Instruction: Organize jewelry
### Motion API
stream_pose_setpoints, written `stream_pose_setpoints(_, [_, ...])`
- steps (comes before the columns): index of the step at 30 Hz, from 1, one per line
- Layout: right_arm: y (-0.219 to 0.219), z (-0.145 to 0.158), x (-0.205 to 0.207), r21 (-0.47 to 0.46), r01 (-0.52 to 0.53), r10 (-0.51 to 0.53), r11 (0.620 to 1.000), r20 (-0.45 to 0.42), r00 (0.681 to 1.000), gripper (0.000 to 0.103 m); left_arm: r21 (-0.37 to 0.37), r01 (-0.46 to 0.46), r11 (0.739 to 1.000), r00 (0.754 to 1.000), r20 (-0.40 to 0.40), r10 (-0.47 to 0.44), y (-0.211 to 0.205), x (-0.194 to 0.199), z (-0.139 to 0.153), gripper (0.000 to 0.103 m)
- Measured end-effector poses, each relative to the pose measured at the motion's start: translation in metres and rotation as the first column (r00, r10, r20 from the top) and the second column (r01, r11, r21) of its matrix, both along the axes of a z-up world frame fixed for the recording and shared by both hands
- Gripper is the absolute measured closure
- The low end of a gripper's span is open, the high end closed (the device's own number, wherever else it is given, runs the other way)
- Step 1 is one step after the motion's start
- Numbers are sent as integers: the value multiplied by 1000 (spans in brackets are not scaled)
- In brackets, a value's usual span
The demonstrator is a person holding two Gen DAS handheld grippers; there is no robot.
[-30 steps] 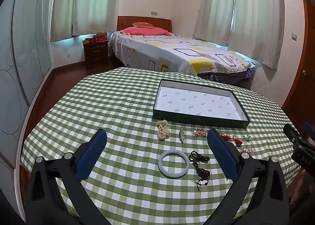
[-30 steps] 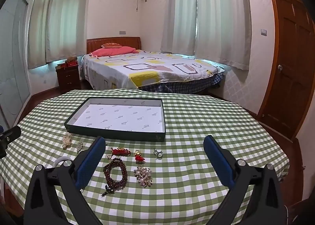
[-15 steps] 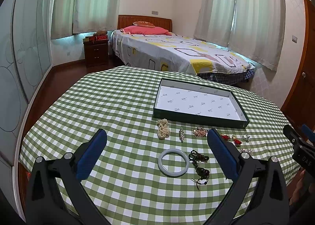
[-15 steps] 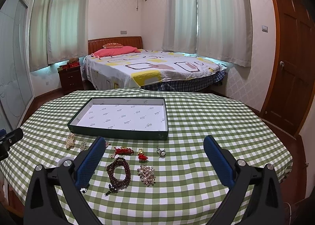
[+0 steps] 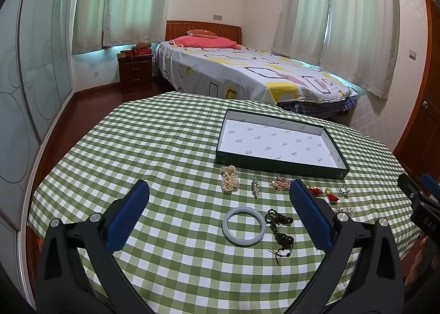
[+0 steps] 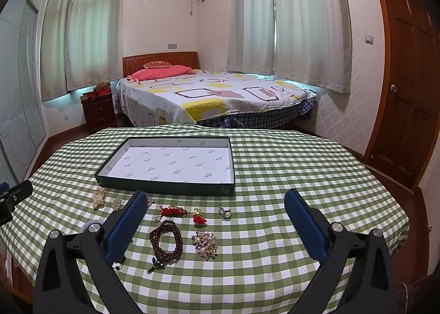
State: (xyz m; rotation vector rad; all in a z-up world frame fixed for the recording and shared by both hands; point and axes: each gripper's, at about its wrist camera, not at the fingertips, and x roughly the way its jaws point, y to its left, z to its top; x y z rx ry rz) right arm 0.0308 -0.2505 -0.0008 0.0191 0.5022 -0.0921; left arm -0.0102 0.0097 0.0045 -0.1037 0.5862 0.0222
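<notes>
Round table under a green-and-white checked cloth (image 6: 275, 176). On it sits a shallow dark green rectangular tray with white printed lining (image 6: 165, 187), nothing inside it.

Left gripper (image 5: 220, 204): blue-padded fingers spread wide, holding nothing, hovering above the cloth. Between its fingers in the left wrist view lie a pale jade-coloured bangle (image 5: 244, 223) and, just right of it, a dark knotted cord with a bead pendant (image 5: 280, 231). Closer to the tray's near wall: a bunched pearl strand (image 5: 229, 182), a small silver brooch (image 5: 255, 187), a gold-and-pink cluster piece (image 5: 280, 184).

Right gripper (image 6: 214, 215): fingers likewise wide apart, empty, above the cloth. Between them in the right wrist view: a dark red wooden bead bracelet (image 6: 166, 242), a pearl-and-gold flower brooch (image 6: 205, 241), a red knotted tassel charm (image 6: 172, 211), a small red-and-gold charm (image 6: 198, 216), a silver pearl ring (image 6: 225, 212).

All jewelry lies loose on the cloth in front of the tray. A bed with a patterned sheet (image 6: 220, 99) stands beyond the table.
</notes>
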Motion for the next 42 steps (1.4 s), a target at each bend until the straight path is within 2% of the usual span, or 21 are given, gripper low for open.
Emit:
stream_pose_setpoints(31, [0,0,0,8,-6,6,1000,11,1000,6,-8,4,1000,1000,-1,-4,1,0,-2,4])
stream_pose_setpoints(42, [-8,-14,2,32,-19,18,999,18,1000,6,15,10,1000,1000,-9,-10,-2,5,-18,4])
